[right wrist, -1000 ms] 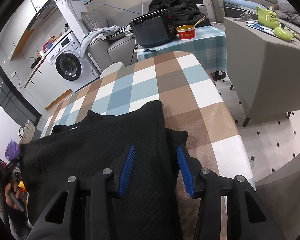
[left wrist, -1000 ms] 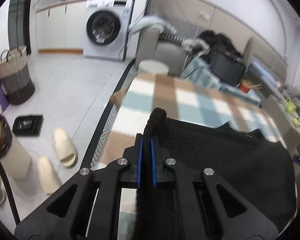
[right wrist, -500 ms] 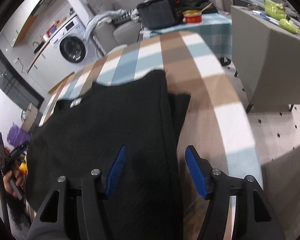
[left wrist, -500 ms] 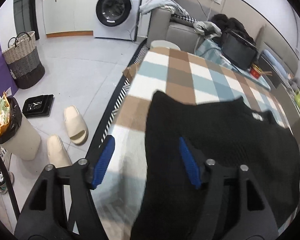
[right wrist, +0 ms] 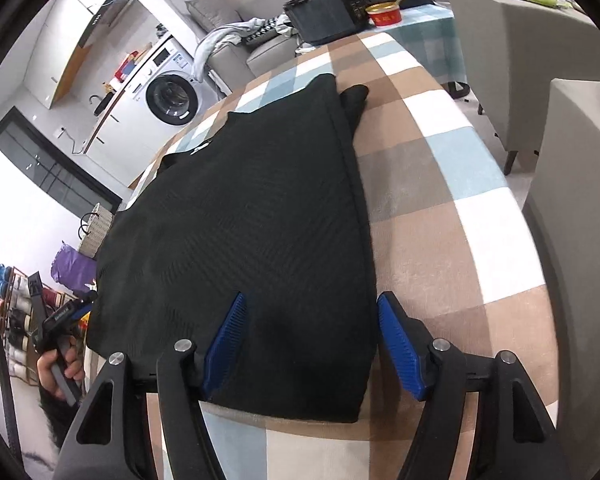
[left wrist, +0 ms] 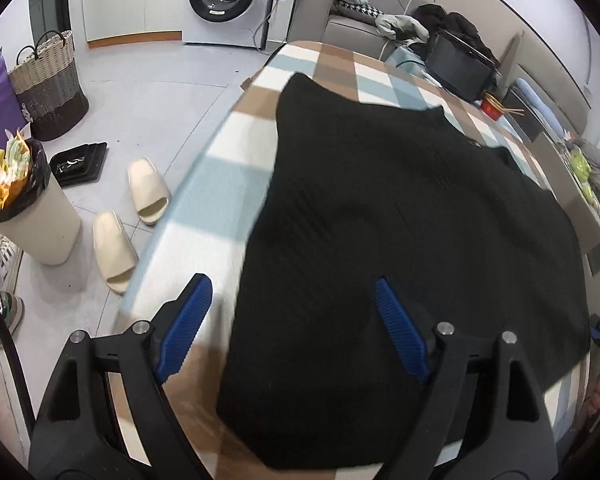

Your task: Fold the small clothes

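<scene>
Two grippers, left gripper [left wrist: 292, 328] and right gripper [right wrist: 312, 344], hang above the near edge of the checked surface [right wrist: 452, 216] with jaws apart and just opened further, pressing on nothing, while the black garment [left wrist: 400, 220] lies folded flat below, reaching toward the far edge.

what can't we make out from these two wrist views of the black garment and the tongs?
- Black garment, left wrist view: near hem hidden behind the left tongs and cut off by the bottom edge; motion blur there.
- Layers beneath the garment, right wrist view: only a dark flap peeks out; fold count unclear.
- Right tongs: body cut off by the frame bottom.
- White neck label: too small to read.
</scene>
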Action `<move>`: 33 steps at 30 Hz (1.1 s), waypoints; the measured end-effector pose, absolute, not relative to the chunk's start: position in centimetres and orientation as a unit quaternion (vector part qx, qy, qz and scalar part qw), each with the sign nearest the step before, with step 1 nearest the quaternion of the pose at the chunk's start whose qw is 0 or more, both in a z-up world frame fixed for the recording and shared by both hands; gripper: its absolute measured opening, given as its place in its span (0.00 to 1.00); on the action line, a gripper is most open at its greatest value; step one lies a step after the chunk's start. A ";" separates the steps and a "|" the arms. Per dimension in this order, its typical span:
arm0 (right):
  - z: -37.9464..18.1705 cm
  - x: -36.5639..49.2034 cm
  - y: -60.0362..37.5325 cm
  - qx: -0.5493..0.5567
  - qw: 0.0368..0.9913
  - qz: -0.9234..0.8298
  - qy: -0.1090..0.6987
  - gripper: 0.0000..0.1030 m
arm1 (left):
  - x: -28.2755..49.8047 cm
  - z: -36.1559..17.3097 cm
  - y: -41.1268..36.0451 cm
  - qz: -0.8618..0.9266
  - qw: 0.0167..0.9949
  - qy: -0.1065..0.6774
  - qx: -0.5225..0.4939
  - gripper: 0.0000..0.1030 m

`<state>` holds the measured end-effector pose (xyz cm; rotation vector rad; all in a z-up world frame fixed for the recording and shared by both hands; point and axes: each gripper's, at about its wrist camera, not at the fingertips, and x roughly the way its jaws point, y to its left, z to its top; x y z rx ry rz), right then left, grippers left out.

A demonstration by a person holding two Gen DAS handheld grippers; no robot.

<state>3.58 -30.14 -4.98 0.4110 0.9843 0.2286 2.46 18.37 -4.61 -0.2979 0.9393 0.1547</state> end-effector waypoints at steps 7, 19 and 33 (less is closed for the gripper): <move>-5.2 4.7 -26.4 0.138 0.862 0.135 0.468 0.28 | -0.7 -5.1 16.0 0.061 0.881 0.456 -0.110 0.80; -3.6 1.5 -27.5 0.118 0.870 0.080 0.472 0.46 | -5.1 -4.6 16.9 0.065 0.871 0.468 -0.134 0.80; -0.7 0.7 -24.3 0.164 0.887 0.129 0.411 0.71 | -11.7 -4.0 18.0 0.067 0.864 0.423 -0.264 0.70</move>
